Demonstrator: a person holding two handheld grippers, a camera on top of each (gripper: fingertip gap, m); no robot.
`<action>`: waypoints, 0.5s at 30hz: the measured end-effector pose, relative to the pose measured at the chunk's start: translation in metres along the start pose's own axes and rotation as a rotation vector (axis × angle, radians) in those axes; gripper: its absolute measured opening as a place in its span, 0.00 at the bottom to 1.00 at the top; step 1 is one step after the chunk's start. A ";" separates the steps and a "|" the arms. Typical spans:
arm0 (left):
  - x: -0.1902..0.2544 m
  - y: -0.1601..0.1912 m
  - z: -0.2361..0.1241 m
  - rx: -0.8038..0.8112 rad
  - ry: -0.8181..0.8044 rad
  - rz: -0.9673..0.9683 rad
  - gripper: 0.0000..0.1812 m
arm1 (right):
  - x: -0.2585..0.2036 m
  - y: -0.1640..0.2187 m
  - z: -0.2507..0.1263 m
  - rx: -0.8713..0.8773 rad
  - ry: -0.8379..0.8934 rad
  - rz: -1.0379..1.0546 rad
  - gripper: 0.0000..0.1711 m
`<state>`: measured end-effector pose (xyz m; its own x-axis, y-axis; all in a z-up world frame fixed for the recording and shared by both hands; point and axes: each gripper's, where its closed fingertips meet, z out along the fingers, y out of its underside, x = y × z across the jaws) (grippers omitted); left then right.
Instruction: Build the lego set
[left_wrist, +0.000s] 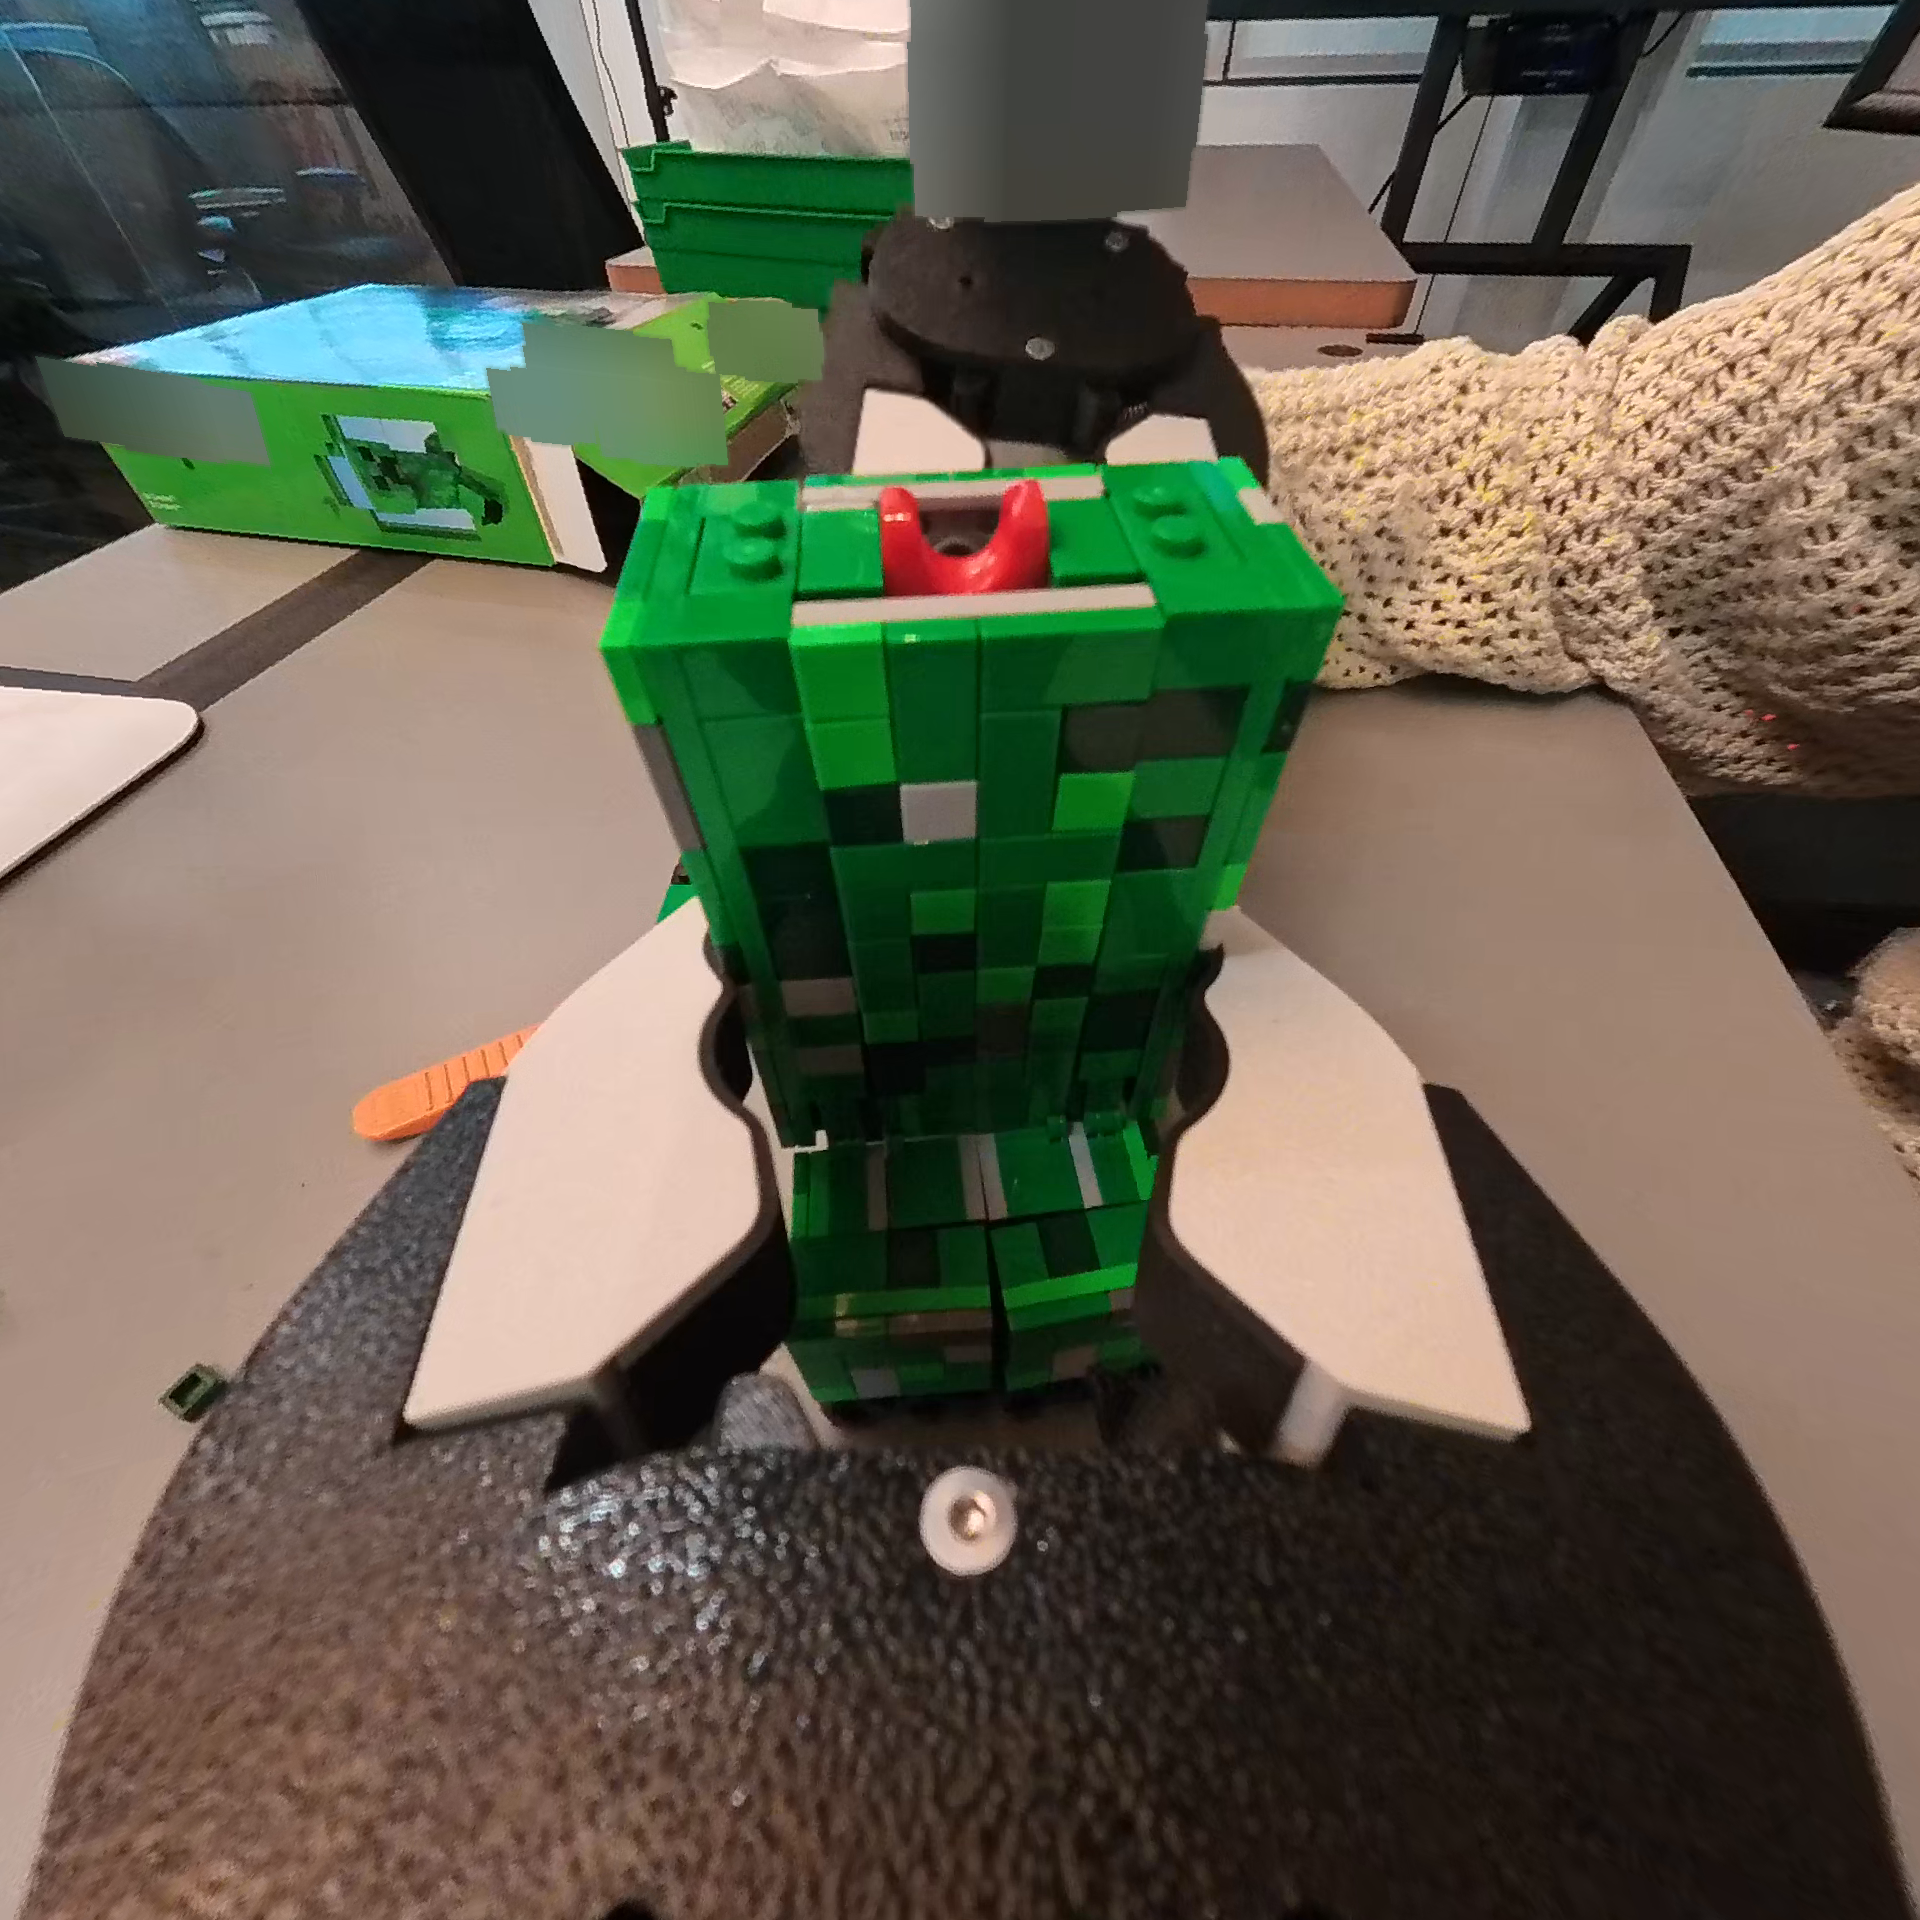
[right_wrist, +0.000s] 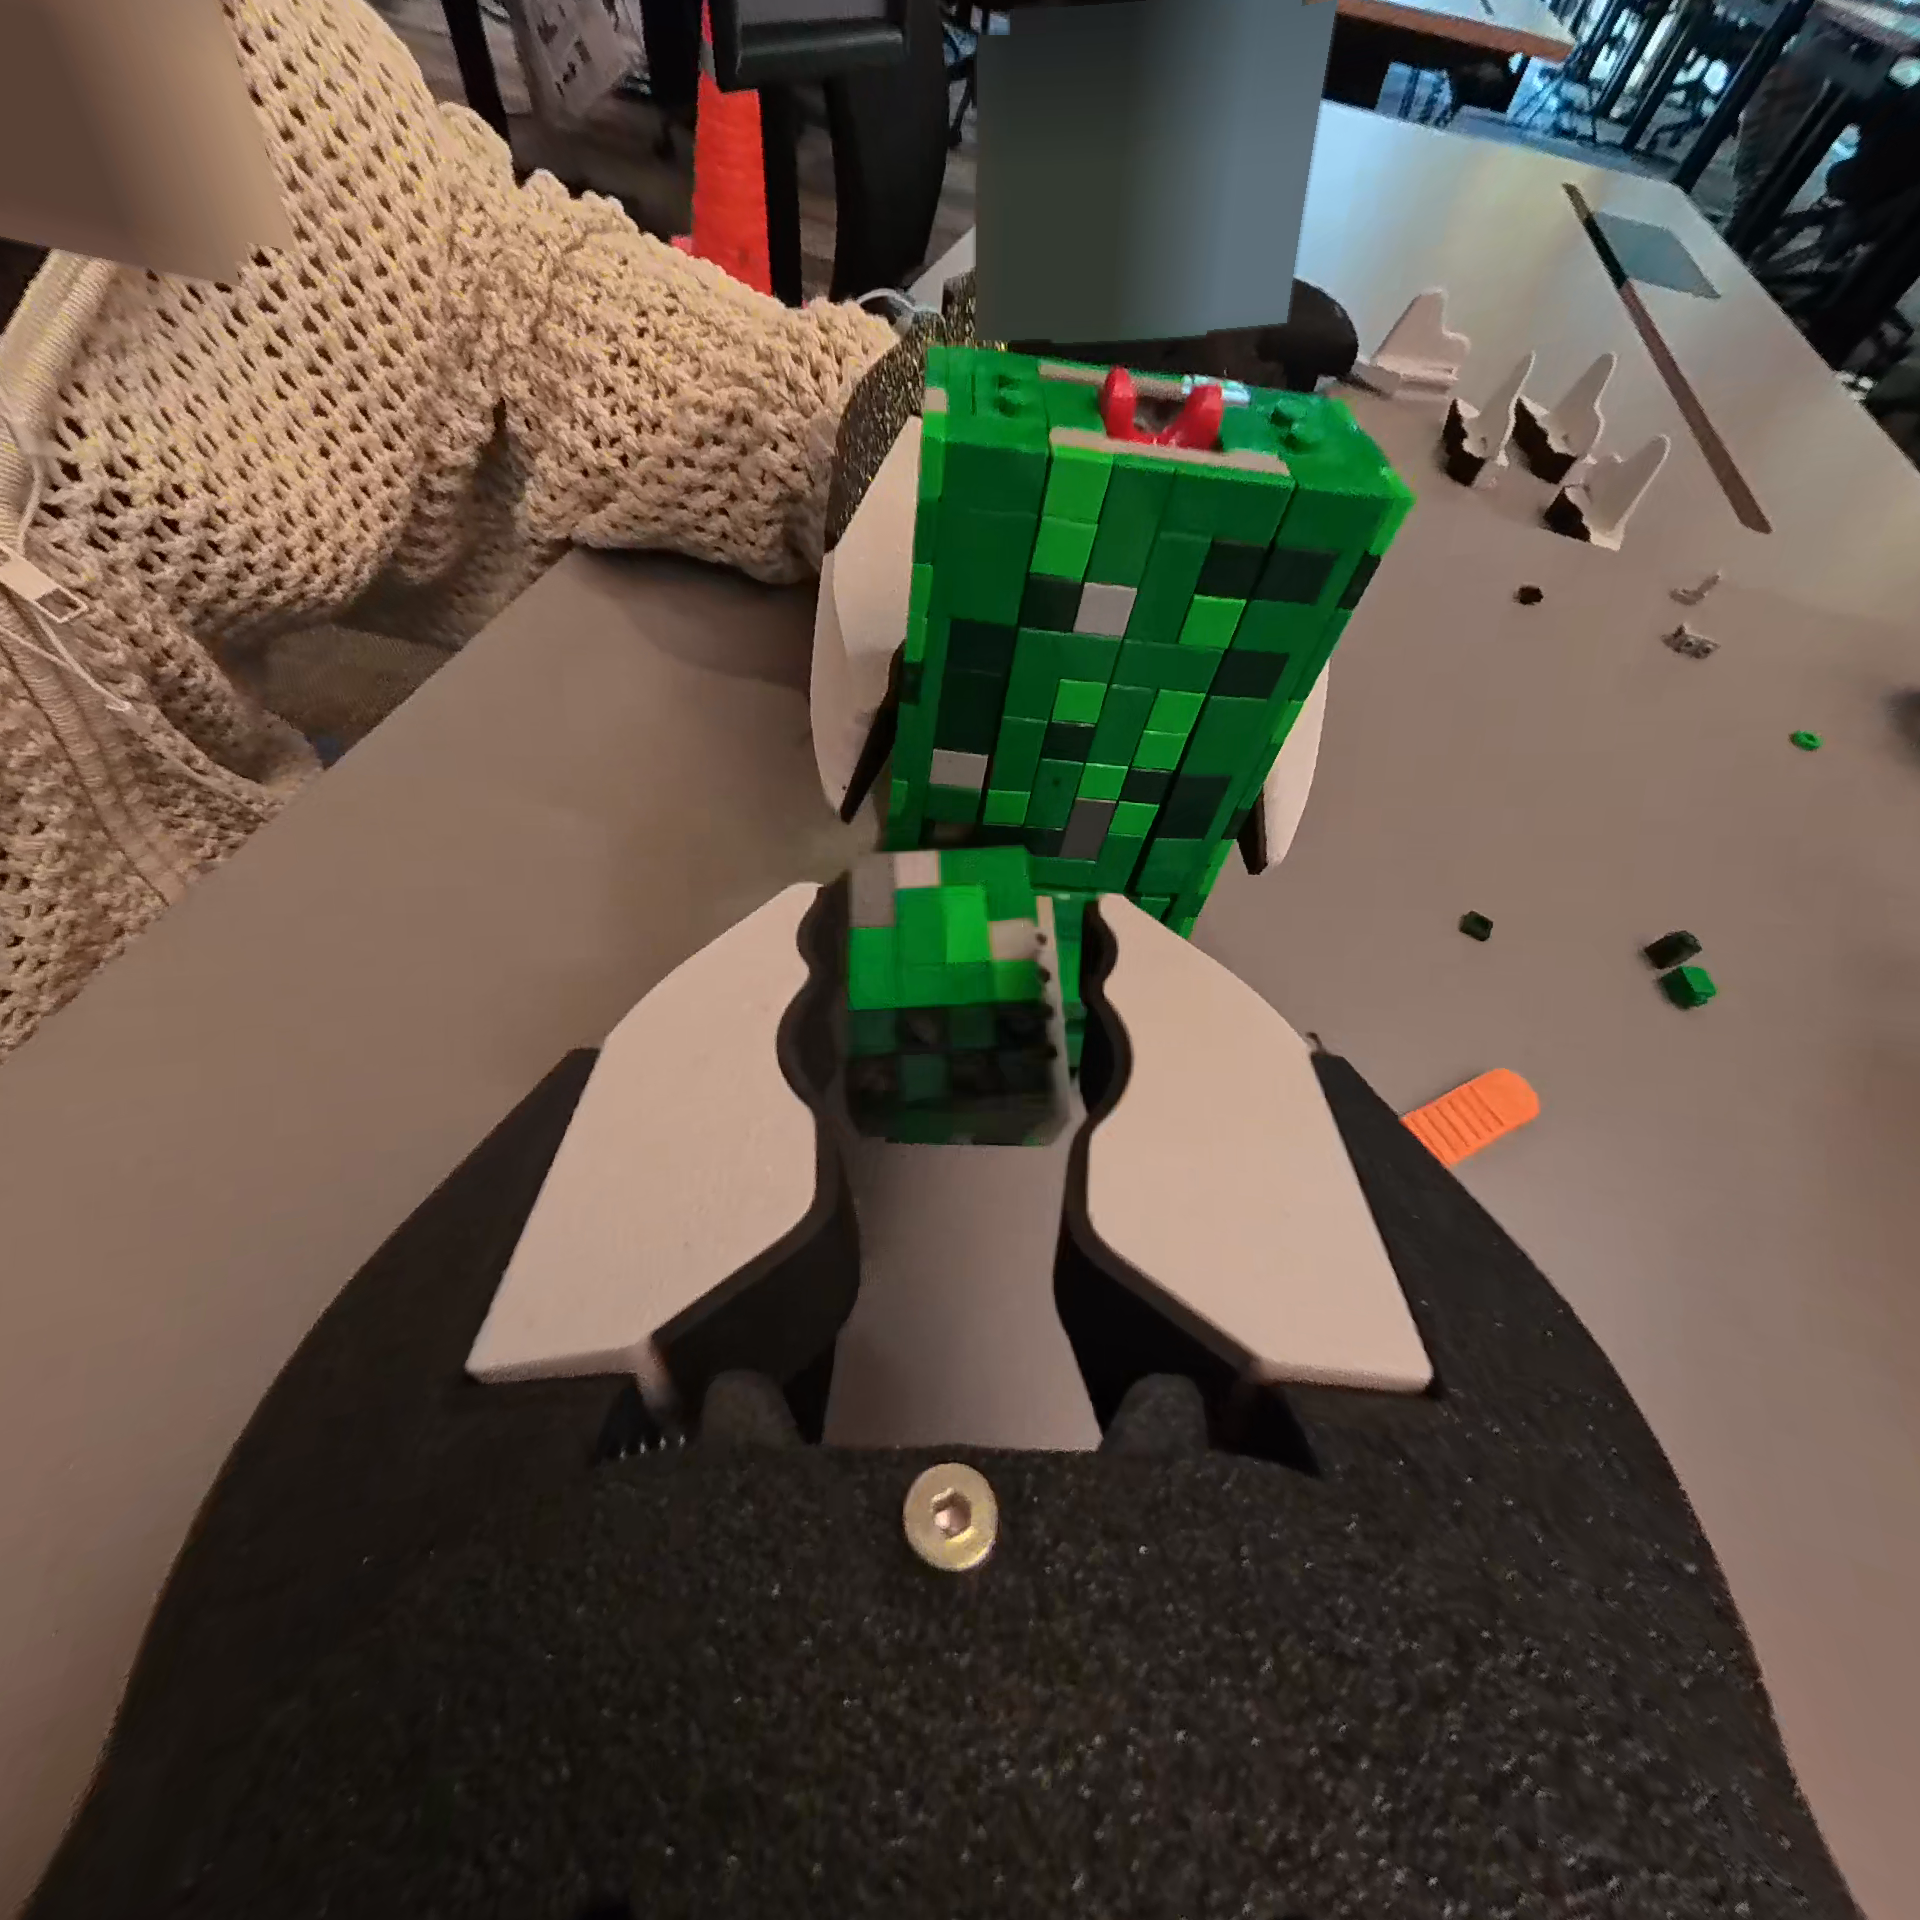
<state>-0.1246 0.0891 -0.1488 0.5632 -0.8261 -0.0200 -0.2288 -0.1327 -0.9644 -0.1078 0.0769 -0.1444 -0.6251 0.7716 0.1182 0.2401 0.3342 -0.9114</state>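
Observation:
A tall green pixel-pattern lego body (left_wrist: 977, 790) stands upright on the grey table (left_wrist: 364, 831), with a red curved piece (left_wrist: 961, 545) in its top. My left gripper (left_wrist: 966, 977) is shut on the body's lower part, above two green feet (left_wrist: 966, 1247). It shows behind the body in the right wrist view (right_wrist: 1070, 707). My right gripper (right_wrist: 961, 925) is shut on a small green leg block (right_wrist: 951, 997) held against the base of the body (right_wrist: 1122, 623). I cannot tell if they are joined. The right gripper also shows behind the body in the left wrist view (left_wrist: 1034, 447).
A person's knitted sleeve (left_wrist: 1558, 540) lies across the table at the right. A green set box (left_wrist: 343, 436) and green trays (left_wrist: 769, 218) are at the back left. An orange brick separator (right_wrist: 1475, 1112), loose small pieces (right_wrist: 1683, 966) and spare gripper fingers (right_wrist: 1558, 447) lie at the right. My two grippers' fingertips are within a few centimetres of each other. About 11 centimetres separates my left fingertips from the orange brick separator (right_wrist: 1475, 1112).

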 end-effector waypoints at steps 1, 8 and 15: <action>0.000 0.000 0.000 0.000 0.000 0.000 0.45 | 0.000 0.001 0.000 -0.012 -0.005 0.006 0.26; 0.000 0.000 0.000 0.000 0.001 -0.001 0.45 | -0.001 0.008 -0.001 -0.065 -0.046 0.080 0.25; 0.000 0.000 0.000 0.000 0.001 -0.002 0.45 | 0.005 0.006 0.001 -0.073 -0.034 0.111 0.21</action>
<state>-0.1245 0.0893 -0.1487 0.5631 -0.8262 -0.0182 -0.2277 -0.1339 -0.9645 -0.1103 0.0824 -0.1495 -0.6163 0.7875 0.0035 0.3617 0.2870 -0.8870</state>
